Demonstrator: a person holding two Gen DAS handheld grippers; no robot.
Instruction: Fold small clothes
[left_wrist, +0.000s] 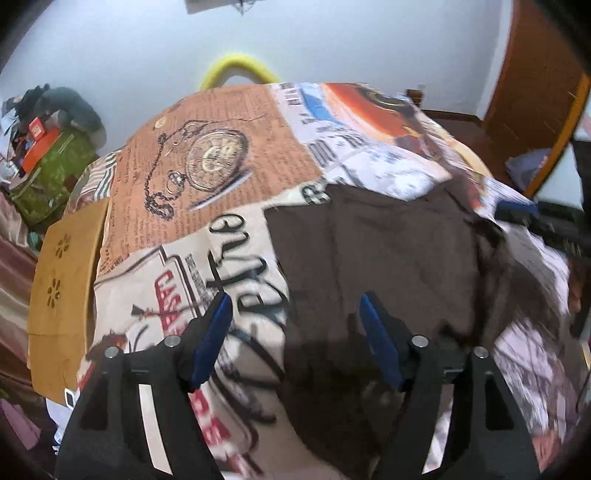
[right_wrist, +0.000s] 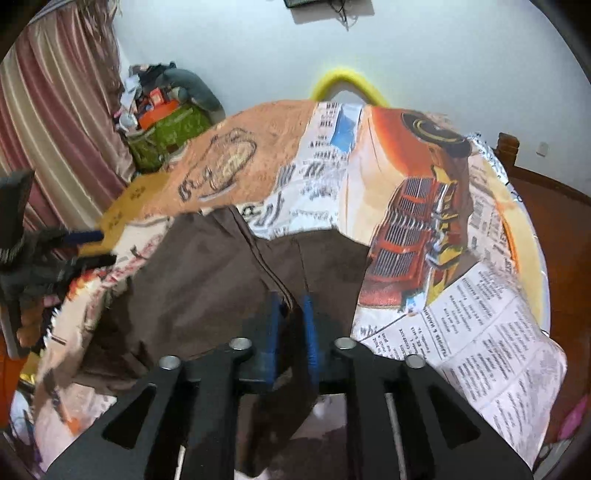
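Left claw (left_wrist: 295, 314) wide open over brown garment; right claw (right_wrist: 291, 314) narrowly parted astride a fold.

Left wrist view: claw's blue pads (left_wrist: 212, 339) stand well apart, gripping nothing, one over the printed bedsheet (left_wrist: 221, 155), the other over the brown garment (left_wrist: 373, 251), which lies flat toward the sheet's right side. Right claw shows blurred at the far right edge. A yellow cushion (left_wrist: 70, 280) lies beside the sheet's left edge. Right wrist view: jaws stand slightly apart, a raised seam fold of the brown garment (right_wrist: 207, 273) between the pads (right_wrist: 308, 325); whether they press it cannot be told. Garment spreads across the near middle of the sheet (right_wrist: 480, 332). Left claw appears blurred at the left edge.
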